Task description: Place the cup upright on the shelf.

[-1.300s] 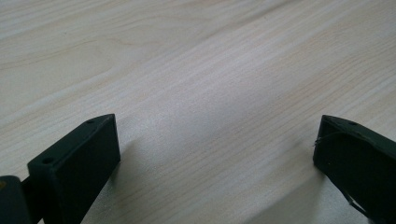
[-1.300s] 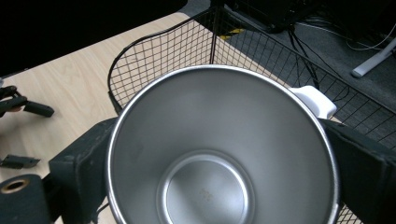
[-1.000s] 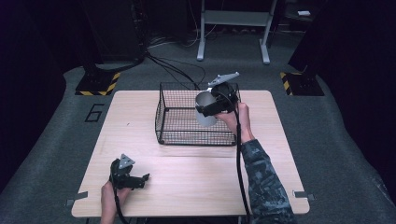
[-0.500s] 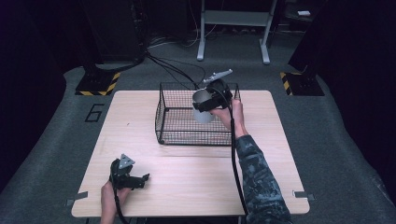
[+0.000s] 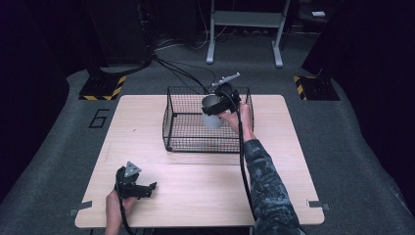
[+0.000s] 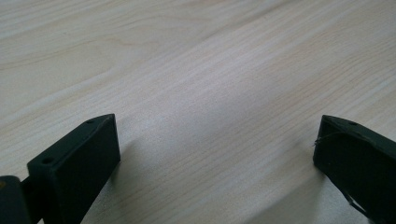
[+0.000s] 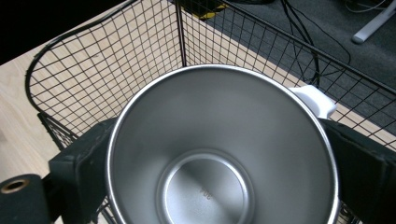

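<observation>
Steel cup (image 5: 212,111) clamped by its outer wall between the jaws of the right gripper (image 5: 226,100), carried mouth-up above the far right part of the wire basket (image 5: 169,120); upright carriage likely chosen so that the cup can go down into the basket on its base. Empty interior of cup on display in right gripper view, basket mesh behind and below, a small white tab at the rim. Left gripper (image 5: 133,184) parked low over the near left of the wooden table (image 5: 293,161), jaws wide apart around bare wood, apparently idle, well clear of the basket.
</observation>
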